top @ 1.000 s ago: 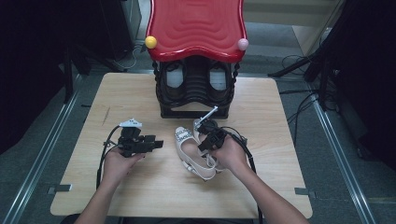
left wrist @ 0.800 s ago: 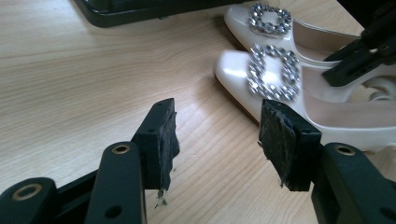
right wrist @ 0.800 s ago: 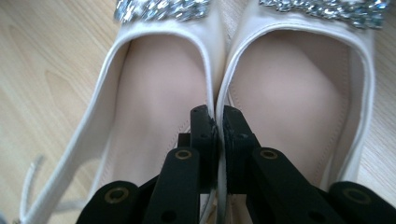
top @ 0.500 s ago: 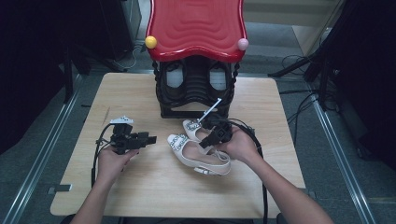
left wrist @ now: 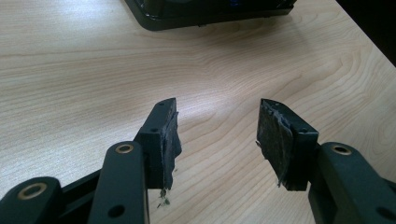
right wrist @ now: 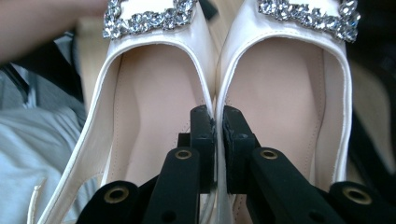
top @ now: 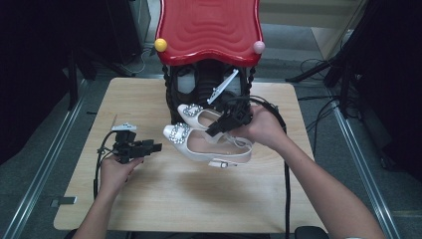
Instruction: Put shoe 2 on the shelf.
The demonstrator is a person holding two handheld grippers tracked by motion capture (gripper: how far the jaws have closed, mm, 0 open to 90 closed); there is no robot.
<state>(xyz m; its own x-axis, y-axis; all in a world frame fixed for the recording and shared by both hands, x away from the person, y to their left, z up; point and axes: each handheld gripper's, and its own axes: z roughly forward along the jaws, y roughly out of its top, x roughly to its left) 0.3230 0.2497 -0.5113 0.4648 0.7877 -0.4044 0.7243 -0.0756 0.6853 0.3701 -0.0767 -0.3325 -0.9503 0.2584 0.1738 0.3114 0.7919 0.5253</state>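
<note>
Both forearms are seen bare, no sleeves worn. Each claw is built of matte black bars joined by brass-ringed rivets. Worn, frayed grey pads (left wrist: 273, 140) are fitted inside the left claw (left wrist: 217, 135). Black cables (top: 287, 189) are trailed from both.

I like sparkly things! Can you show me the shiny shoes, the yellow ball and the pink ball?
shiny shoes (top: 209, 144), high view, on the nearer shoe's insole.
yellow ball (top: 160, 45), high view, on its middle.
pink ball (top: 259, 47), high view, on its middle.

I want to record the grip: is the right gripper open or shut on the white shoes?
Shut. The right gripper pinches the touching inner walls of both white shoes between its nearly closed jaws.
</note>
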